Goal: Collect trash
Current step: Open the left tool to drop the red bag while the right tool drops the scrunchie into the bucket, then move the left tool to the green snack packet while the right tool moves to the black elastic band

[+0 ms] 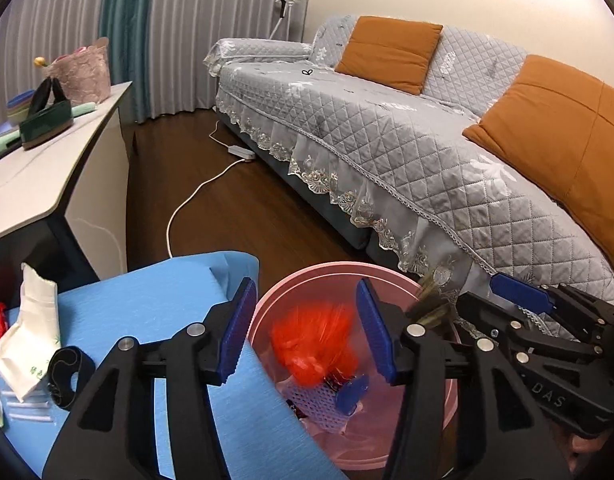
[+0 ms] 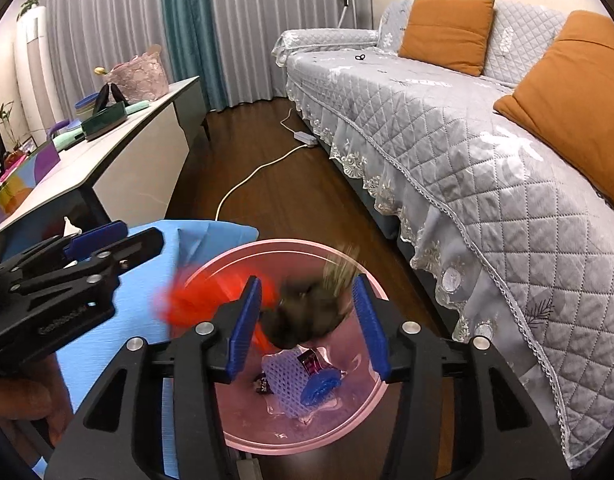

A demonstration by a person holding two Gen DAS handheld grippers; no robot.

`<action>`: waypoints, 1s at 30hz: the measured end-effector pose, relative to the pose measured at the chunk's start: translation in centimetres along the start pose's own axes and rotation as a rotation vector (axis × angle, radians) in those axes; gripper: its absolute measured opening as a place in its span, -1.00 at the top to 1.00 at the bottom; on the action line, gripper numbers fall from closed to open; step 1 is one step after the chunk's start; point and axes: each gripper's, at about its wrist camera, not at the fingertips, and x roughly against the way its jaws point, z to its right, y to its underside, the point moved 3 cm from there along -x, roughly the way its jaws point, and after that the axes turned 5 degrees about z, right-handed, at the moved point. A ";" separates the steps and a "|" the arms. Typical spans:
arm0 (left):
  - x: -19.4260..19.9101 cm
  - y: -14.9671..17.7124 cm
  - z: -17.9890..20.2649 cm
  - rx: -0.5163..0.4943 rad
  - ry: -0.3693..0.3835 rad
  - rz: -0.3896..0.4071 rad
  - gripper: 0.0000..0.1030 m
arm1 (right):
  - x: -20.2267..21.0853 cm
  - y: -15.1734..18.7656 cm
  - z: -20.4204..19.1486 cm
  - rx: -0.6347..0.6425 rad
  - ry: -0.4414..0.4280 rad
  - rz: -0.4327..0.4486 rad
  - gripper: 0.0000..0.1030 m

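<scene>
On the dark wood floor between the grey quilted sofa [image 1: 407, 152] and the blue-covered worktop [image 1: 155, 320], the round pink plastic bin [image 2: 243, 436] sits under both open tools [image 1: 303, 336] [image 2: 307, 328], so the blurred orange wrapper [image 1: 313, 344] and dark wrapper [image 2: 307, 316] seem to drop inside.

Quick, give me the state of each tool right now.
Left tool: open, over the pink bin; blurred red wrapper loose between its pads.
Right tool: open; blurred dark wrapper loose between its pads.
</scene>
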 end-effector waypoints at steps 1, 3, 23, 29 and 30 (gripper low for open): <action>0.3 0.0 -0.2 0.005 -0.002 0.003 0.00 | 0.0 0.0 0.0 0.001 0.002 -0.001 0.05; 1.0 0.2 -0.6 0.011 -0.005 0.009 0.00 | 0.1 0.0 -0.1 -0.003 0.001 0.000 0.05; 17.4 4.4 -11.8 0.060 -0.187 0.110 0.17 | 4.7 -1.1 -11.2 0.066 -0.188 0.117 0.05; 19.5 7.4 -17.8 0.137 -0.317 0.117 0.33 | 4.6 -0.1 -15.7 0.123 -0.273 0.116 0.05; 19.6 8.0 -18.7 0.149 -0.339 0.114 0.35 | 4.5 0.1 -16.3 0.130 -0.283 0.113 0.05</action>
